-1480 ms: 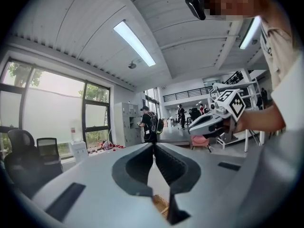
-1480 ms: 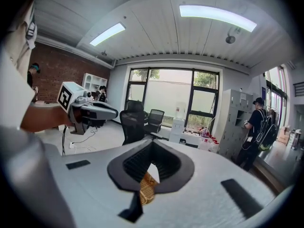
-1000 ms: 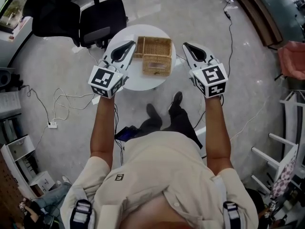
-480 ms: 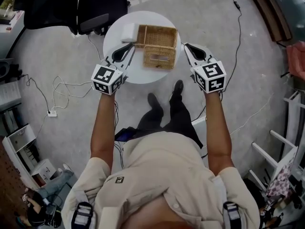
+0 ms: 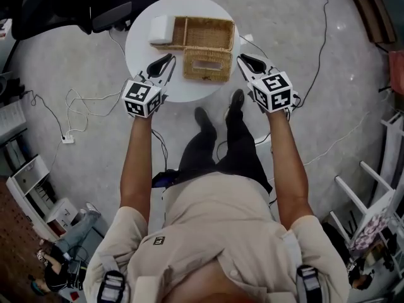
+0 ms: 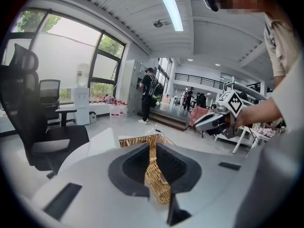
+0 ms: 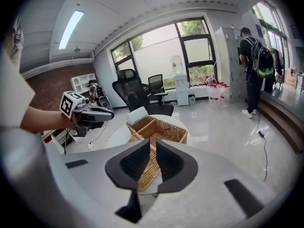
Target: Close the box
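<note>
An open wicker box (image 5: 203, 31) stands on the round white table (image 5: 136, 49). Its slotted wicker lid (image 5: 206, 65) lies flat just in front of it. My left gripper (image 5: 168, 59) hovers at the lid's left side, shut, with nothing in its jaws. My right gripper (image 5: 243, 59) hovers off the lid's right side; its jaws are opening, a narrow gap shows and nothing is between them. The left gripper view looks over the box (image 6: 142, 139) to the right gripper (image 6: 202, 124). The right gripper view shows the box (image 7: 161, 127) and the left gripper (image 7: 107, 113).
A white block (image 5: 161, 29) lies against the box's left end. Black office chairs (image 5: 120, 5) stand behind the table. Cables (image 5: 82, 115) trail on the floor at left. The person's feet (image 5: 203, 115) are at the table's near edge. People stand far off.
The table and box have slid up and left in the head view, bringing the white block into sight. Both grippers now sit closer beside the lid's ends.
</note>
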The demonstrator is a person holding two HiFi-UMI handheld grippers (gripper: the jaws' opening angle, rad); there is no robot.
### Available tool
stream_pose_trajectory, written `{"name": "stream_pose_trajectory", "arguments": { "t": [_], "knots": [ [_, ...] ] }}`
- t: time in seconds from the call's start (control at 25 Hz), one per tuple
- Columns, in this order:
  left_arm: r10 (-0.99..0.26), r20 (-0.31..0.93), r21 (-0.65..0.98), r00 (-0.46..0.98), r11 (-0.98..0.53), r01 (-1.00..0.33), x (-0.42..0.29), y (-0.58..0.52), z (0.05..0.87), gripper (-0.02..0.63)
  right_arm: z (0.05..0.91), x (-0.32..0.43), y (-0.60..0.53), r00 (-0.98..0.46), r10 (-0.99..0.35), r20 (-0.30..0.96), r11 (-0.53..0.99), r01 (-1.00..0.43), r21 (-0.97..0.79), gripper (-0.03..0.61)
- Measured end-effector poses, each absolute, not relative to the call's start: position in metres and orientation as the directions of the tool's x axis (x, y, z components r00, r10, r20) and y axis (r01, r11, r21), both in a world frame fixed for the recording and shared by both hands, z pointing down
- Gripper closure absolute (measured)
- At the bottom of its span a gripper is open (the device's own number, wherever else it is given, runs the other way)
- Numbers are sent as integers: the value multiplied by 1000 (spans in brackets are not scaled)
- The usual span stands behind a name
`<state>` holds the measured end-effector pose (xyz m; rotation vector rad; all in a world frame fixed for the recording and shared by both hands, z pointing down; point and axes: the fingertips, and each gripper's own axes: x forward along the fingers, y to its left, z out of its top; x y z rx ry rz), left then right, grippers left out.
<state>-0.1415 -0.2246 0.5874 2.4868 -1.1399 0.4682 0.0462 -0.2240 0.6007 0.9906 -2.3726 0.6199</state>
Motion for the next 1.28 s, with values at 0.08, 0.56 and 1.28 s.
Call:
{"name": "stream_pose_trajectory", "arguments": {
  "t": [0.08,0.56,1.28],
  "knots": [
    [-641,455,203,618,-602,-773,-142,-225,606,595,621,45,-223,-622,-496,606,628,-739,-245,541],
    [-583,511,294,632,-572,-766,-136,-222,688,500,713,45,-202,-655,-384,650,565,-724,-396,516],
    [-558,471,431,683,-530,-730,-132,-211,732,499,751,28,-185,-754,-317,576,446,-654,-611,508]
  ]
}}
